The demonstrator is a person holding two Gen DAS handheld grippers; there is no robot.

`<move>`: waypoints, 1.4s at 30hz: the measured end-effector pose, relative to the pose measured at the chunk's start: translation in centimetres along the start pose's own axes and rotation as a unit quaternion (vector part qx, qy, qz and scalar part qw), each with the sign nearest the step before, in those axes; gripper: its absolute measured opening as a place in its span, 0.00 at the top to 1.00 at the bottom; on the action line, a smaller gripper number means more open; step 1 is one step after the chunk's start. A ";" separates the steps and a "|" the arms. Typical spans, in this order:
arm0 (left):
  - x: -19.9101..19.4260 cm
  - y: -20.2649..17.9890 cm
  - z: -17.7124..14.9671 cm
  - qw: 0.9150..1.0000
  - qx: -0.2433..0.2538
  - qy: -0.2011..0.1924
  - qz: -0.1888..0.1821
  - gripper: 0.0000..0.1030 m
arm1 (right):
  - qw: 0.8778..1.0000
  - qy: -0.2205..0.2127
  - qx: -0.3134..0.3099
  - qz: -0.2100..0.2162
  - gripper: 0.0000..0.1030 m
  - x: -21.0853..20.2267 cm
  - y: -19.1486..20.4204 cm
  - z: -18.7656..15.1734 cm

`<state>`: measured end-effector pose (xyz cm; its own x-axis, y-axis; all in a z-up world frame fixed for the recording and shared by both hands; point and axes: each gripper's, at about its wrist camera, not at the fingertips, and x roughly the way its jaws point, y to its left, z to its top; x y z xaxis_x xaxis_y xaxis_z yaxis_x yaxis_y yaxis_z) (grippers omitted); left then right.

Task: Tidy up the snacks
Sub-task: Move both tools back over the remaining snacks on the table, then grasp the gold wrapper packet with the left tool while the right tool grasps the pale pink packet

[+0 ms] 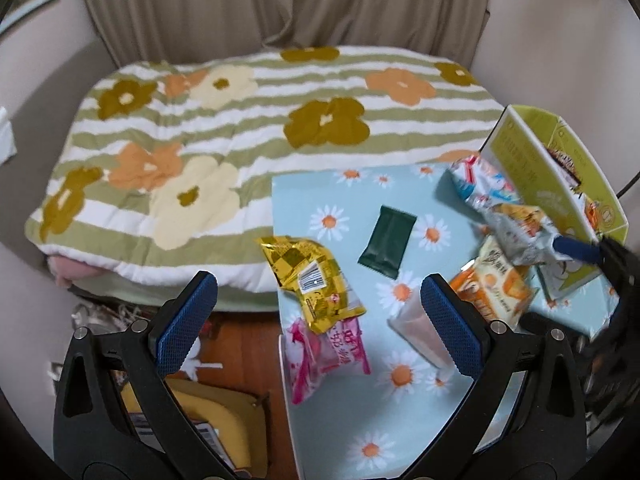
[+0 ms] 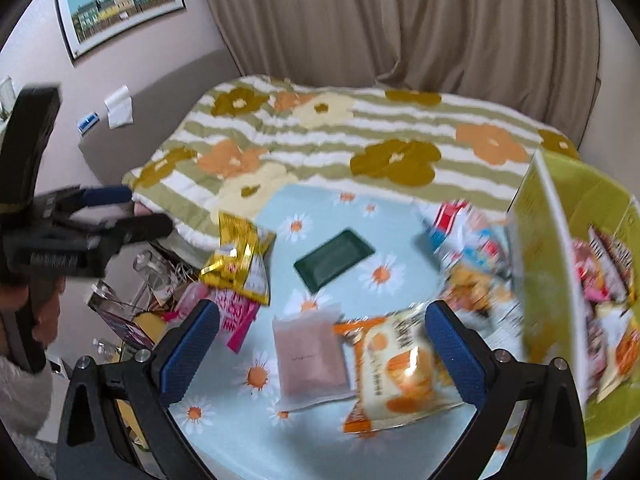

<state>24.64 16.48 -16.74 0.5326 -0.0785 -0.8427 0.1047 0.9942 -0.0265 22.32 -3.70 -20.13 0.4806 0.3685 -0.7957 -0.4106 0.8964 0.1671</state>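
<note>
Loose snack packets lie on a daisy-print table: a yellow packet, a pink packet, a dark green packet, a frosted pink pouch and an orange packet. A yellow-green box at the right holds several snacks. My left gripper is open above the table's left edge. My right gripper is open and empty above the pouch and orange packet; it also shows in the left wrist view beside a silver packet.
A bed with a floral striped quilt lies behind the table. Beige curtains hang at the back. Clutter and a yellow object sit on the wooden floor left of the table. A framed picture hangs on the wall.
</note>
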 end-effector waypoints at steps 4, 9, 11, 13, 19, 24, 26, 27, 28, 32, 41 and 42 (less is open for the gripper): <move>3.8 0.8 -0.2 0.999 -0.012 0.022 -0.021 0.02 | 0.999 0.018 -0.020 -0.031 0.01 2.6 1.5 -1.6; 8.3 0.8 -0.4 0.999 -0.014 0.045 -0.028 0.02 | 0.998 0.042 -0.044 -0.033 0.14 5.6 2.9 -3.7; 10.0 0.8 -0.5 0.998 -0.015 0.052 -0.027 0.02 | 0.997 0.054 -0.048 -0.030 0.15 6.7 3.3 -4.4; 11.6 0.7 -0.7 0.998 -0.015 0.061 -0.026 0.02 | 0.997 0.060 -0.048 -0.026 0.15 7.6 3.5 -4.8; 14.3 0.4 -1.1 0.997 -0.013 0.078 -0.015 0.02 | 0.996 0.078 -0.035 -0.031 0.15 9.7 2.6 -5.0; 15.8 0.2 -1.3 0.996 -0.017 0.090 -0.008 0.14 | 0.993 0.084 -0.064 -0.048 0.15 10.5 3.2 -5.0; 16.4 0.1 -1.4 0.995 -0.018 0.099 -0.008 0.25 | 0.993 0.085 -0.066 -0.049 0.15 10.7 3.1 -5.0; 16.6 0.2 -1.5 0.995 -0.020 0.102 -0.009 0.30 | 0.993 0.084 -0.067 -0.050 0.15 10.8 3.0 -5.0; 16.9 0.2 -1.7 0.994 -0.023 0.107 -0.011 0.32 | 0.993 0.085 -0.068 -0.050 0.15 10.9 2.9 -4.9; 16.9 0.4 -1.9 0.994 -0.029 0.107 -0.012 0.36 | 0.992 0.090 -0.076 -0.050 0.15 11.1 2.9 -4.9; 16.0 0.7 -1.9 0.994 -0.039 0.099 -0.021 0.38 | 0.987 0.102 -0.110 -0.055 0.17 11.6 3.2 -5.3; 15.9 0.7 -1.9 0.994 -0.038 0.098 -0.021 0.38 | 0.987 0.103 -0.114 -0.056 0.17 11.7 3.2 -5.4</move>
<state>31.59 16.05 -31.12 0.3540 -0.1105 -0.9287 0.0555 0.9937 -0.0971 22.49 2.20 -32.04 0.3745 0.1910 -0.9073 -0.5387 0.8413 -0.0453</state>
